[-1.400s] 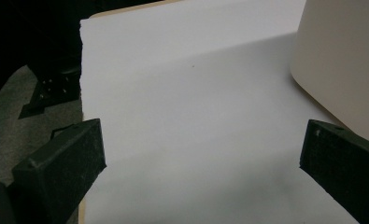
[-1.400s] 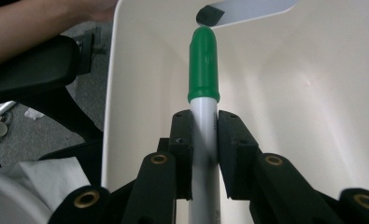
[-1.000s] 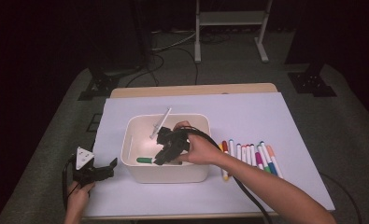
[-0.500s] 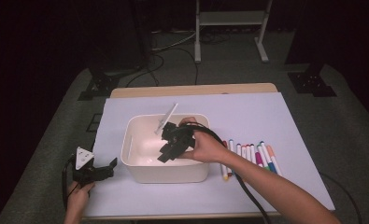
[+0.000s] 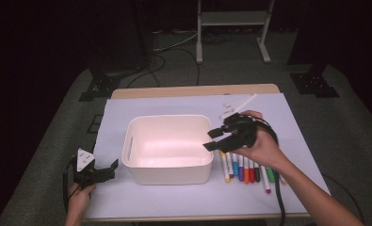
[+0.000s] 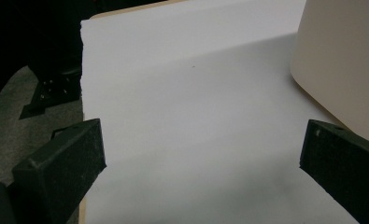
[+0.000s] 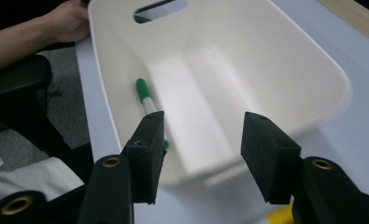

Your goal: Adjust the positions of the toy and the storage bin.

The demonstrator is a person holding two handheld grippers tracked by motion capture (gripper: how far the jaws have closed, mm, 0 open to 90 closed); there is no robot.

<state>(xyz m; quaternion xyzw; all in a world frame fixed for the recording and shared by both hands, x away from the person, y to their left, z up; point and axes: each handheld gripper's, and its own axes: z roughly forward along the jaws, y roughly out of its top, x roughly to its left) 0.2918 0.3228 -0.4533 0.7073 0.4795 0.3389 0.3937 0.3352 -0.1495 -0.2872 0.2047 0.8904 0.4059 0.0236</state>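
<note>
Right gripper (image 5: pixel 216 140) just opening, jaws spread, empty; left gripper (image 5: pixel 99 172) spread. Slim, light, smooth plastic markers (image 5: pixel 247 167) beside white plastic bin (image 5: pixel 167 172): probably best pinched mid-barrel.

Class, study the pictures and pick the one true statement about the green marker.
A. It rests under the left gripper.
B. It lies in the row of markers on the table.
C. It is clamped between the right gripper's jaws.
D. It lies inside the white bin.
D: in the right gripper view the green marker lies on the floor of the white bin, along one wall, while the right gripper has open, empty jaws.
</note>
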